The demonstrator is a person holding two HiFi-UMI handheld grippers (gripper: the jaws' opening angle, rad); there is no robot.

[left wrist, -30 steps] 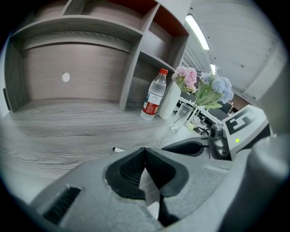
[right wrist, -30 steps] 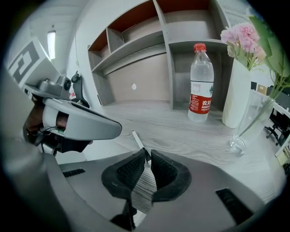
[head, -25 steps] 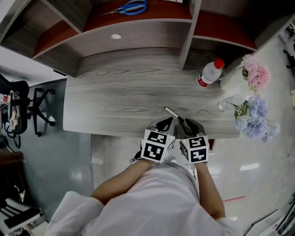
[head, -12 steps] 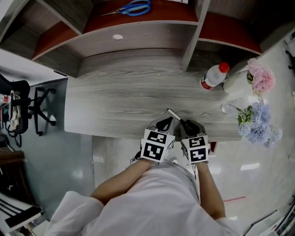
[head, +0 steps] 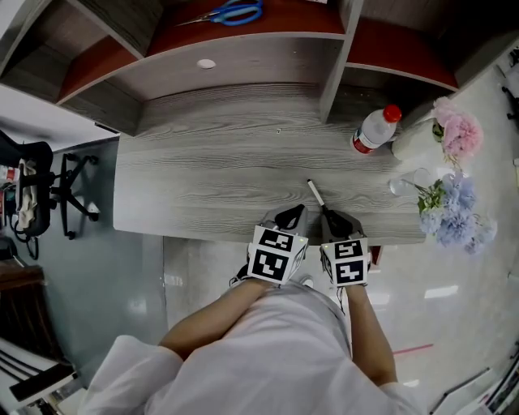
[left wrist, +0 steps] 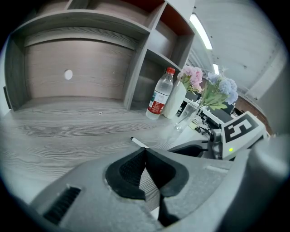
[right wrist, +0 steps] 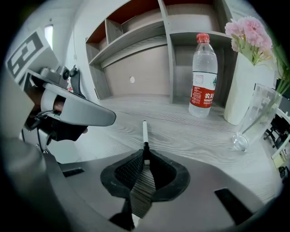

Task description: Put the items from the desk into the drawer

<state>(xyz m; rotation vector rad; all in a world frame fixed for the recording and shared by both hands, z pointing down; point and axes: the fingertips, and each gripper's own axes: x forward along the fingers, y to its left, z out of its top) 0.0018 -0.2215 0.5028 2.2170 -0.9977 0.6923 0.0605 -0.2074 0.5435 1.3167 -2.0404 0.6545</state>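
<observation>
Near the bottle [right wrist: 203, 74] labelled 农夫, right gripper [right wrist: 145, 153] jaws clamp a pen [right wrist: 145, 130]; left gripper [left wrist: 145, 153] jaws meet, empty.

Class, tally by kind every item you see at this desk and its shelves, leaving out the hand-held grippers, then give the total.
Pen: 1
Bottle: 1
Vase of flowers: 1
Glass: 1
Scissors: 1
Total: 5

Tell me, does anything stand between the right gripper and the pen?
Nothing does: the jaws of the right gripper are shut on the dark end of the pen. The left gripper sits beside it, shut and empty.
</observation>
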